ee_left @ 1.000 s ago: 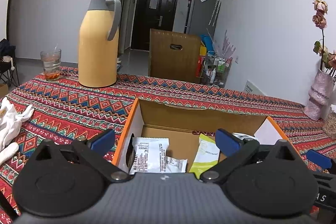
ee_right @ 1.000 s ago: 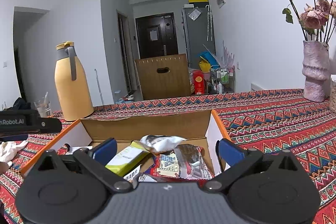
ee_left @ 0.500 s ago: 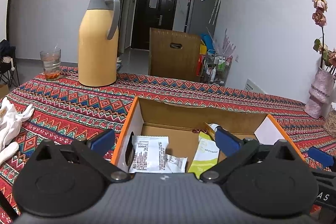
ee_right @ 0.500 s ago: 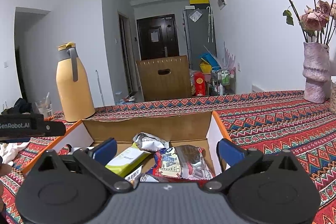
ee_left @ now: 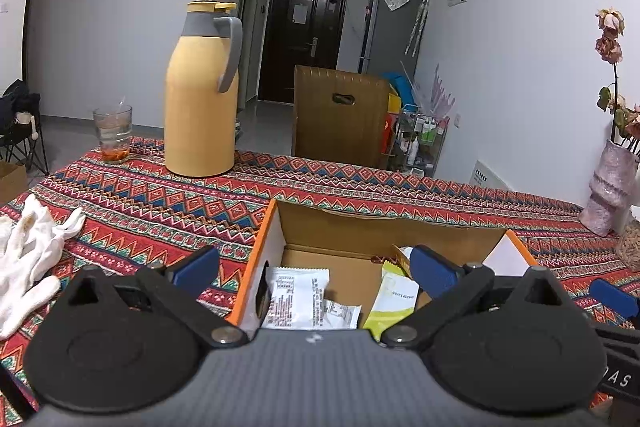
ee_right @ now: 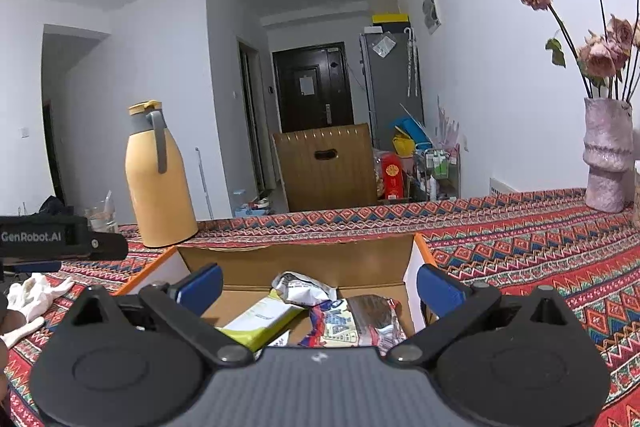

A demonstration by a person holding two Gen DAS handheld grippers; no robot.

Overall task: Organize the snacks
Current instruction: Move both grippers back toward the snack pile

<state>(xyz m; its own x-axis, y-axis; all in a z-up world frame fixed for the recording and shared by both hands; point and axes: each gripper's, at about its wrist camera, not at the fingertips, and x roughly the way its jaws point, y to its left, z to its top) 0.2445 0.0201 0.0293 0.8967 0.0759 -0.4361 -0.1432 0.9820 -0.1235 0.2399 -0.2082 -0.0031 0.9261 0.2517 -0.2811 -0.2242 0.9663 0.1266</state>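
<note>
- Landmark: the open cardboard box point(ee_left: 384, 231) with orange rim stands on the worktop point(ee_left: 160, 203), which is covered by a red patterned cloth.
- Left gripper point(ee_left: 314, 269): fingers spread wide apart, nothing between them. The left blue fingertip sits outside the box's left wall; the right blue fingertip sits over the box interior.
- Right gripper point(ee_right: 318, 285): fingers spread wide apart, nothing between them. Both blue fingertips frame the box interior as seen in the right wrist view.
- Snacks, all inside the box:
  - white printed packet point(ee_left: 298, 297) lies at the box's left wall.
  - yellow-green packet point(ee_left: 394, 301) lies near the middle of the box, leaning to the right of the white printed packet.
  - crumpled silver-white wrapper point(ee_right: 304, 287) lies behind the yellow-green packet, toward the box's far wall.
  - red-edged packet point(ee_right: 356, 321) lies by the box's right wall.
- The box's far wall and floor show bare brown cardboard.
- Yellow thermos jug point(ee_left: 202, 95) with grey handle stands upright, well beyond the box's far left corner.
- Drinking glass point(ee_left: 113, 137) stands left of the jug, further from the box.
- White gloves point(ee_left: 28, 259) lie on the cloth, well left of the box.
- Pink vase point(ee_right: 608, 155) with dried roses stands well beyond the box's right side, at the wall.
</note>
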